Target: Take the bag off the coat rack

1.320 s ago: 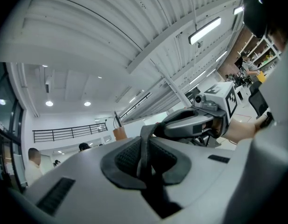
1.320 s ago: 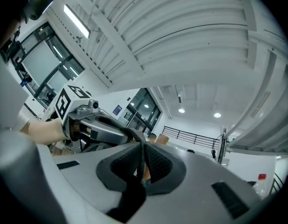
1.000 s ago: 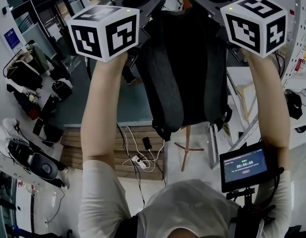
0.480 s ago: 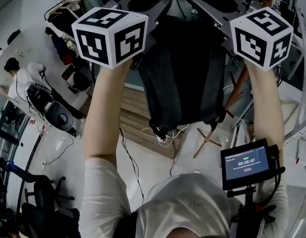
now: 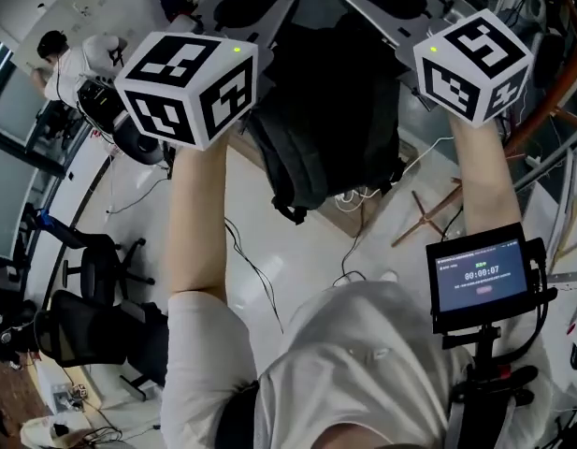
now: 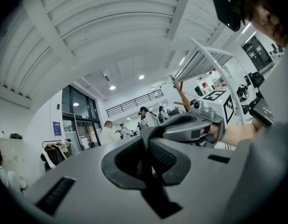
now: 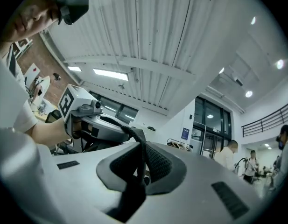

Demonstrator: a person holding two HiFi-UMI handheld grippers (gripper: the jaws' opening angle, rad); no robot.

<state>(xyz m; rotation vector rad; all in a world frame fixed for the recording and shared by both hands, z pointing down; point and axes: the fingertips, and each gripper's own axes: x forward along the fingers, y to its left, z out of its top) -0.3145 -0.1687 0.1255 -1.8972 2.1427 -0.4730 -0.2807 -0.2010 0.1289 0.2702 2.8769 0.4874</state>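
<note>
A black backpack (image 5: 333, 110) hangs in the air between my two raised grippers in the head view, clear of the wooden coat rack (image 5: 436, 215) that stands to its lower right. My left gripper (image 6: 146, 158) is shut on the bag's black strap (image 6: 144, 139), which runs up between its pads. The right gripper (image 7: 138, 166) is likewise shut on a strap (image 7: 134, 134). Each gripper view shows the other gripper across the strap: the right gripper (image 6: 200, 125) and the left gripper (image 7: 94, 120). In the head view the left gripper (image 5: 274, 7) and right gripper (image 5: 367, 3) meet at the bag's top.
Cables and a power strip (image 5: 349, 197) lie on the floor under the bag. Office chairs (image 5: 92, 269) stand at the left. A person (image 5: 78, 59) sits at the upper left, and others stand beyond. A small screen (image 5: 480, 274) rides on the right forearm.
Both grippers swung sideways and down with the backpack still held. The coat rack's base, earlier under the bag, now lies to its right; the view has turned toward the chairs.
</note>
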